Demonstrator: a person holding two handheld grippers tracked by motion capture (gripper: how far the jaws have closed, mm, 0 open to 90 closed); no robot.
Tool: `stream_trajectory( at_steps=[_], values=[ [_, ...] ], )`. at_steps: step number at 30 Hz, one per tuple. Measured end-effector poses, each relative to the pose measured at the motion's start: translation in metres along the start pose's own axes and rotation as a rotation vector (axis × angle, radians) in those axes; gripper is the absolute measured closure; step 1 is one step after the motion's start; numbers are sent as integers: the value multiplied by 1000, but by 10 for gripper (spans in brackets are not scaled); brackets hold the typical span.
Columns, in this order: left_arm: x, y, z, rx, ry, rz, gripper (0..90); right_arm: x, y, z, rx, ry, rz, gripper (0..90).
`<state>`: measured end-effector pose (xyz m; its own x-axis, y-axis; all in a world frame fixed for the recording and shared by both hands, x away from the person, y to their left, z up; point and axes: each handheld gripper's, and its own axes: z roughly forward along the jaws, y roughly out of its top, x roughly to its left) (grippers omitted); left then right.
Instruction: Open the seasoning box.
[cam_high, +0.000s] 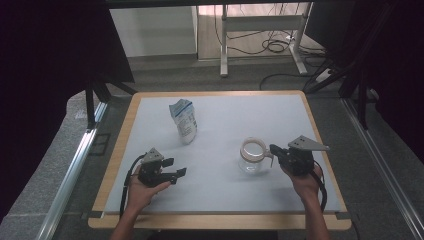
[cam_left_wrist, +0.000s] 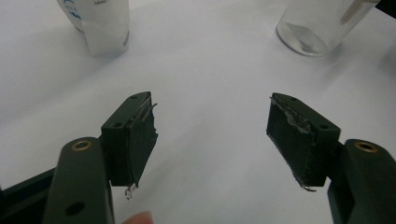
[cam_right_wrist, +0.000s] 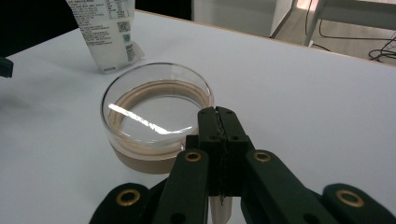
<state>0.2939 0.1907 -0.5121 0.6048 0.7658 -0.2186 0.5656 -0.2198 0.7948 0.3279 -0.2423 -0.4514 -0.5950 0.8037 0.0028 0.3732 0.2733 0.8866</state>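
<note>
Right gripper (cam_high: 273, 149): jaws pressed together, tips against the rim of the glass jar (cam_high: 252, 156), right of table (cam_high: 220, 200) centre. Left gripper (cam_high: 176, 167): jaws spread, nothing between, bare tabletop ahead. Pouch (cam_high: 184, 120) stands apart, towards the far edge.

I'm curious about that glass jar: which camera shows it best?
The right gripper view: the glass jar sits close, its lid and tan rim clear. The high view shows the whole jar, small. The left gripper view catches its base at the top edge.
</note>
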Motion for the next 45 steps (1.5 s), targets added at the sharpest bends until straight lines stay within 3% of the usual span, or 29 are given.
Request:
stream_trajectory(
  at_steps=[9, 12, 15, 17, 23, 34, 45],
  values=[
    [-6, 2, 7, 14, -28, 13, 401, -1, -2, -2, -9, 6, 5, 896],
    [-9, 4, 9, 20, -55, 17, 446, -1, -2, -2, -9, 6, 7, 896],
    [-13, 8, 17, 32, -81, 12, 572, -1, -3, -2, -10, 5, 1, 896],
    [-15, 9, 19, 29, -85, 12, 599, -1, -3, -2, -11, 5, 2, 896],
    [-28, 22, 33, 8, -90, 32, 822, 1, -3, -3, -11, -1, -4, 896],
    [-62, 61, 64, -7, -131, 136, 888, 2, -4, -3, -8, -7, -10, 896],
    [-86, 88, 94, 14, -168, 186, 897, 1, -4, -3, -6, -2, -10, 896]
  ],
)
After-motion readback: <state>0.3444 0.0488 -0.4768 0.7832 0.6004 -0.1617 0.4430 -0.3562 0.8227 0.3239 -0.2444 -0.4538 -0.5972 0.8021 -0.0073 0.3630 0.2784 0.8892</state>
